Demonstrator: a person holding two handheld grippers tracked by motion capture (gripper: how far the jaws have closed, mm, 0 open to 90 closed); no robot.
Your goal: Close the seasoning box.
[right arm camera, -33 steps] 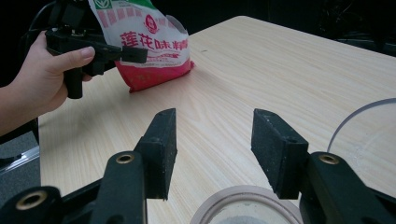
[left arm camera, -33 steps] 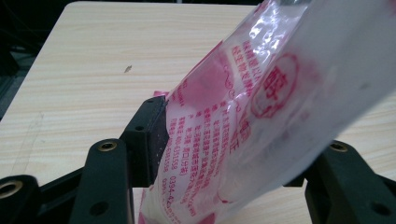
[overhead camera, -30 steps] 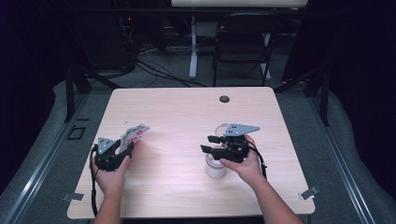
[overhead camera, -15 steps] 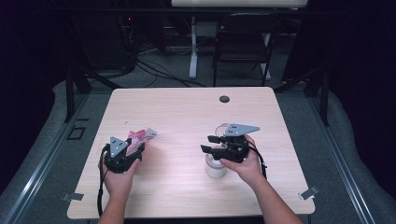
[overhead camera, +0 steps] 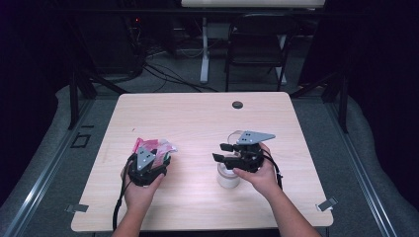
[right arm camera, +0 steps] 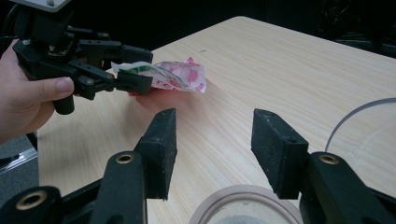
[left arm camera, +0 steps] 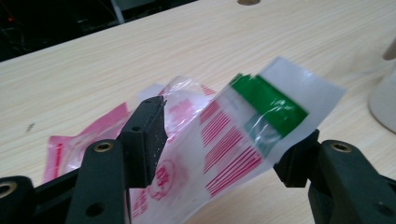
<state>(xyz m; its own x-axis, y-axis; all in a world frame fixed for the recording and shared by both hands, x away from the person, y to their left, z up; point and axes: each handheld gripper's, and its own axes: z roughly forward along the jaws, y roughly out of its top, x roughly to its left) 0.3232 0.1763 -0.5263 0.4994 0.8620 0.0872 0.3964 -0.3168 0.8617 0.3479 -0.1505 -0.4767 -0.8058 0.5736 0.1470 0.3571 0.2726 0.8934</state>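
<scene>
Clear plastic packet (left arm camera: 233, 135) with red print and a green strip near its top end, held between the jaws of the left tool (overhead camera: 153, 160). In the left gripper view the packet spans the gap from one black pad to the other and both pads bear on it, the jaws standing wide because the packet lies across them. Its upper end sticks out past the jaws, tilted up off the counter (overhead camera: 197, 123). A second pink-and-red wrapper (left arm camera: 70, 140) lies flat on the counter just behind and beneath it.

Left tool sits over the left half of the counter, near the person's edge, left hand (overhead camera: 141, 190) wrapped round its body.

Right tool (overhead camera: 221, 152) well apart, over the right half. Jaws spread wide, nothing between them. Directly under it a small white cup (overhead camera: 228, 177), upright, rim just below the open jaws in the right gripper view.

Small dark round disc (overhead camera: 237, 104) near the far edge.
</scene>
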